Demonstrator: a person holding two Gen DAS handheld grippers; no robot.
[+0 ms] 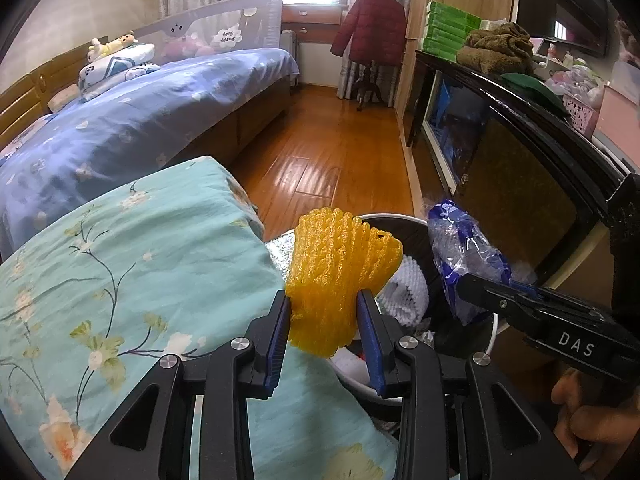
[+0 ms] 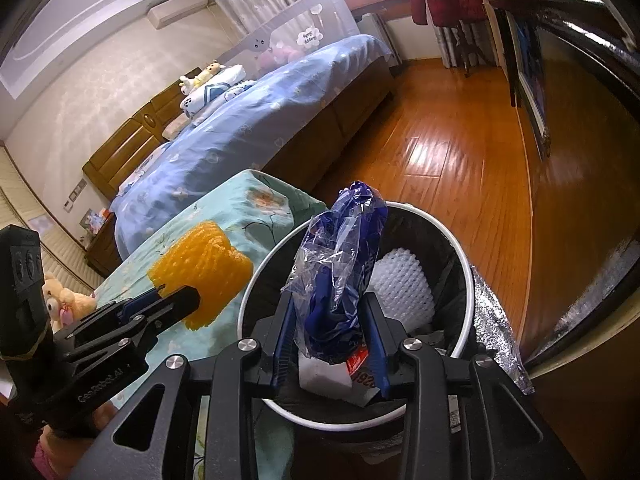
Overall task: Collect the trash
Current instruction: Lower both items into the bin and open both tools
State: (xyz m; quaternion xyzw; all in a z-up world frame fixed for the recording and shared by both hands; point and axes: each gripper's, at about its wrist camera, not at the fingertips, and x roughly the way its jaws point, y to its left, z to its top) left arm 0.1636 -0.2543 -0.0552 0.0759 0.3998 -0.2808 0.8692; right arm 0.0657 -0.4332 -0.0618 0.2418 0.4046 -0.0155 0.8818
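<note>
left claw (image 1: 324, 300): clamped on the yellow foam net (image 1: 340, 272), blue pads pressing its lower third from both sides; the net bulges out above and below the pads.
yellow foam net, place: held in the air at about 9 o'clock of the bin's rim, over the edge of the flowered quilt (image 1: 120, 264); not yet over the opening, judging from the right wrist view.
yellow foam net, handling: judged very light, soft and springy; crushes under the pads without harm, not slippery. Present hold across the body looks adequate. May cling to the ribbed pads on release.
right claw (image 2: 330, 312): clamped on the blue plastic wrapper (image 2: 340, 272), gripped low, most of the film standing up above the pads.
blue plastic wrapper, place: directly over the bin (image 2: 466, 264) opening, near its 6 o'clock side.
blue plastic wrapper, handling: judged light, thin, crinkly and slick; film could slide or stick by static. A bunched hold, as here, suits it better than a single layer.
bin contents: white foam net (image 2: 404, 284) at about 1 o'clock inside; paper scraps below the right claw.
bin surroundings: foil sheet (image 2: 496, 332) touching the rim at 3 o'clock; wooden floor (image 2: 440, 140) beyond.
</note>
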